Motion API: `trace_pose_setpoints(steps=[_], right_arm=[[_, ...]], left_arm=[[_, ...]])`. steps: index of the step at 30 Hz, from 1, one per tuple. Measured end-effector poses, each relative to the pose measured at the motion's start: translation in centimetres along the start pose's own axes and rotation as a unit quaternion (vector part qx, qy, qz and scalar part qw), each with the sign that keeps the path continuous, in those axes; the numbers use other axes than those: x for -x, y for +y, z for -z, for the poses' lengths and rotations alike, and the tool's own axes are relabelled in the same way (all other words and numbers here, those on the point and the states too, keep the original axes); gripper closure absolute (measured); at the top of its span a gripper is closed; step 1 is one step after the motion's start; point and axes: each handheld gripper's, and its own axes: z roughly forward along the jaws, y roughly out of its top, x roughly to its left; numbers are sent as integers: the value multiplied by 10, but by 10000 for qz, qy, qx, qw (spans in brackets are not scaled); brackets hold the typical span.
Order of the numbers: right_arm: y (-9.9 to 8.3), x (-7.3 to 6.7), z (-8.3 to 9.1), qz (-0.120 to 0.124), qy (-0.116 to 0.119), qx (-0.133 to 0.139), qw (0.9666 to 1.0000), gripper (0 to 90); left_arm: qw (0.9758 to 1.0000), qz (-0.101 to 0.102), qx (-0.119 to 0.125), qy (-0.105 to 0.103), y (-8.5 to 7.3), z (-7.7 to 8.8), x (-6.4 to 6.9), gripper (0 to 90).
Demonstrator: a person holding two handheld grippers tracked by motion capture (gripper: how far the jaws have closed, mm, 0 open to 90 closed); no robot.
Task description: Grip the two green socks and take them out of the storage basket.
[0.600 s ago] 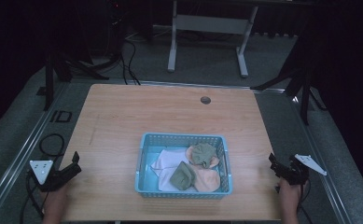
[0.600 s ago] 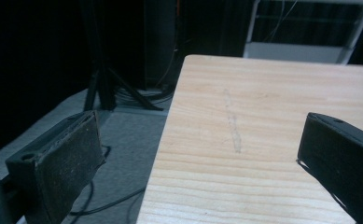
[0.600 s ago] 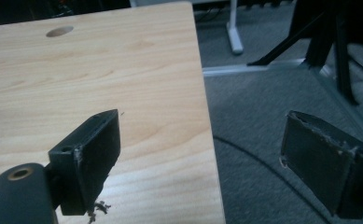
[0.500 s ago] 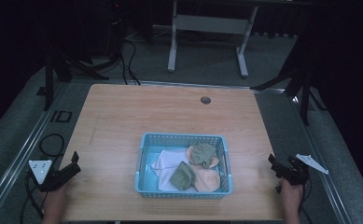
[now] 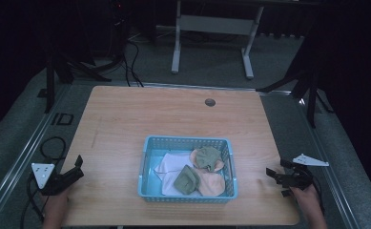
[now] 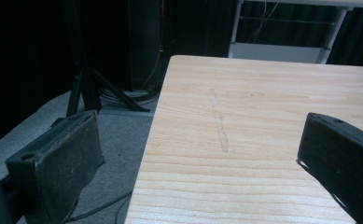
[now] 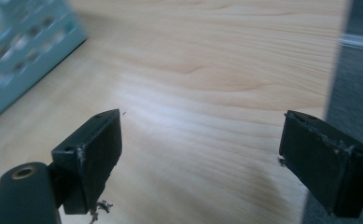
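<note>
Blue basket (image 5: 188, 168) is sitting mid-table in the high view, holding green and peach cloths (image 5: 207, 157); both grippers are waiting at the edges. Left gripper (image 6: 202, 154), in its own view, is gaping wide over bare wood. Right gripper (image 7: 200, 158) is likewise spread, basket (image 7: 25, 51) up-left; approach should come from above, clearing the rim.
</note>
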Motion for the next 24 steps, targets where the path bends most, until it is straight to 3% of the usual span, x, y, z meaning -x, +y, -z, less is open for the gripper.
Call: trace_pose_setpoints(steps=[4,7,9,16,17,22,24], right_arm=[[4,-5,0,685,402,-294,9964,132],[12,-13,-2,1293,610,-584,9880,133],[17,-19,-4,1523,776,-782,9822,134],[36,-36,-10,1818,1406,-1220,9656,141],[36,-36,-10,1818,1406,-1220,9656,141],[54,-54,-10,2101,1760,-1355,9521,142],[57,-56,-9,2125,1781,-1352,9512,142]], left_arm=[[10000,45,-16,-63,0,-1,-1,4],[9999,54,-19,-86,0,-1,-1,4],[9999,57,-15,-107,0,-1,-1,4],[9999,23,-21,-154,0,-1,0,4],[9999,23,-21,-154,0,-1,0,4],[9998,-30,-21,-195,-1,-2,1,4],[9998,-31,-32,-206,-1,-2,1,4]])
